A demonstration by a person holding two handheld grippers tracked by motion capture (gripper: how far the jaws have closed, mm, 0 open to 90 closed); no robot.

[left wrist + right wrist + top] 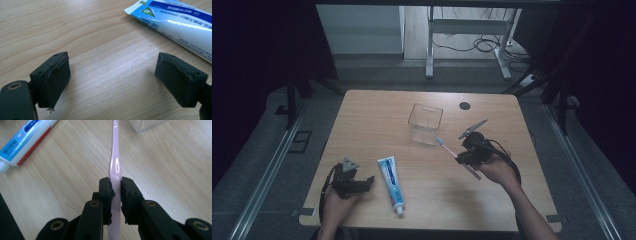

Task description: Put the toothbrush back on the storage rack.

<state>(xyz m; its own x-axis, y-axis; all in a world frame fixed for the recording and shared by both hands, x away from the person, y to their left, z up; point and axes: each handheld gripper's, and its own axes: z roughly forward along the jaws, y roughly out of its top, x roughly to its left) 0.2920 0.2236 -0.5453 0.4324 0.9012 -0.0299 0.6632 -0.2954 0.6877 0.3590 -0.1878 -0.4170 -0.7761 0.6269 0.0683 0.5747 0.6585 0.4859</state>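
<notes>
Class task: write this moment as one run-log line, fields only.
right gripper: shut on pink toothbrush | left gripper: open, beside toothpaste tube | clear cup: upright on table, toothbrush head near it

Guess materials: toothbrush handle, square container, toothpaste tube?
Toothbrush: glossy pink plastic, likely; sharp highlights run along the handle.
Square container: clear hard plastic, probably; the table shows through its walls.
Toothpaste tube: soft printed laminate or plastic, by its flat crimped end and satin sheen.

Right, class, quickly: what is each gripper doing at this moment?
Left gripper: open, holding nothing, beside the toothpaste tube.
Right gripper: closed on the pink toothbrush, its head toward the clear cup.
</notes>
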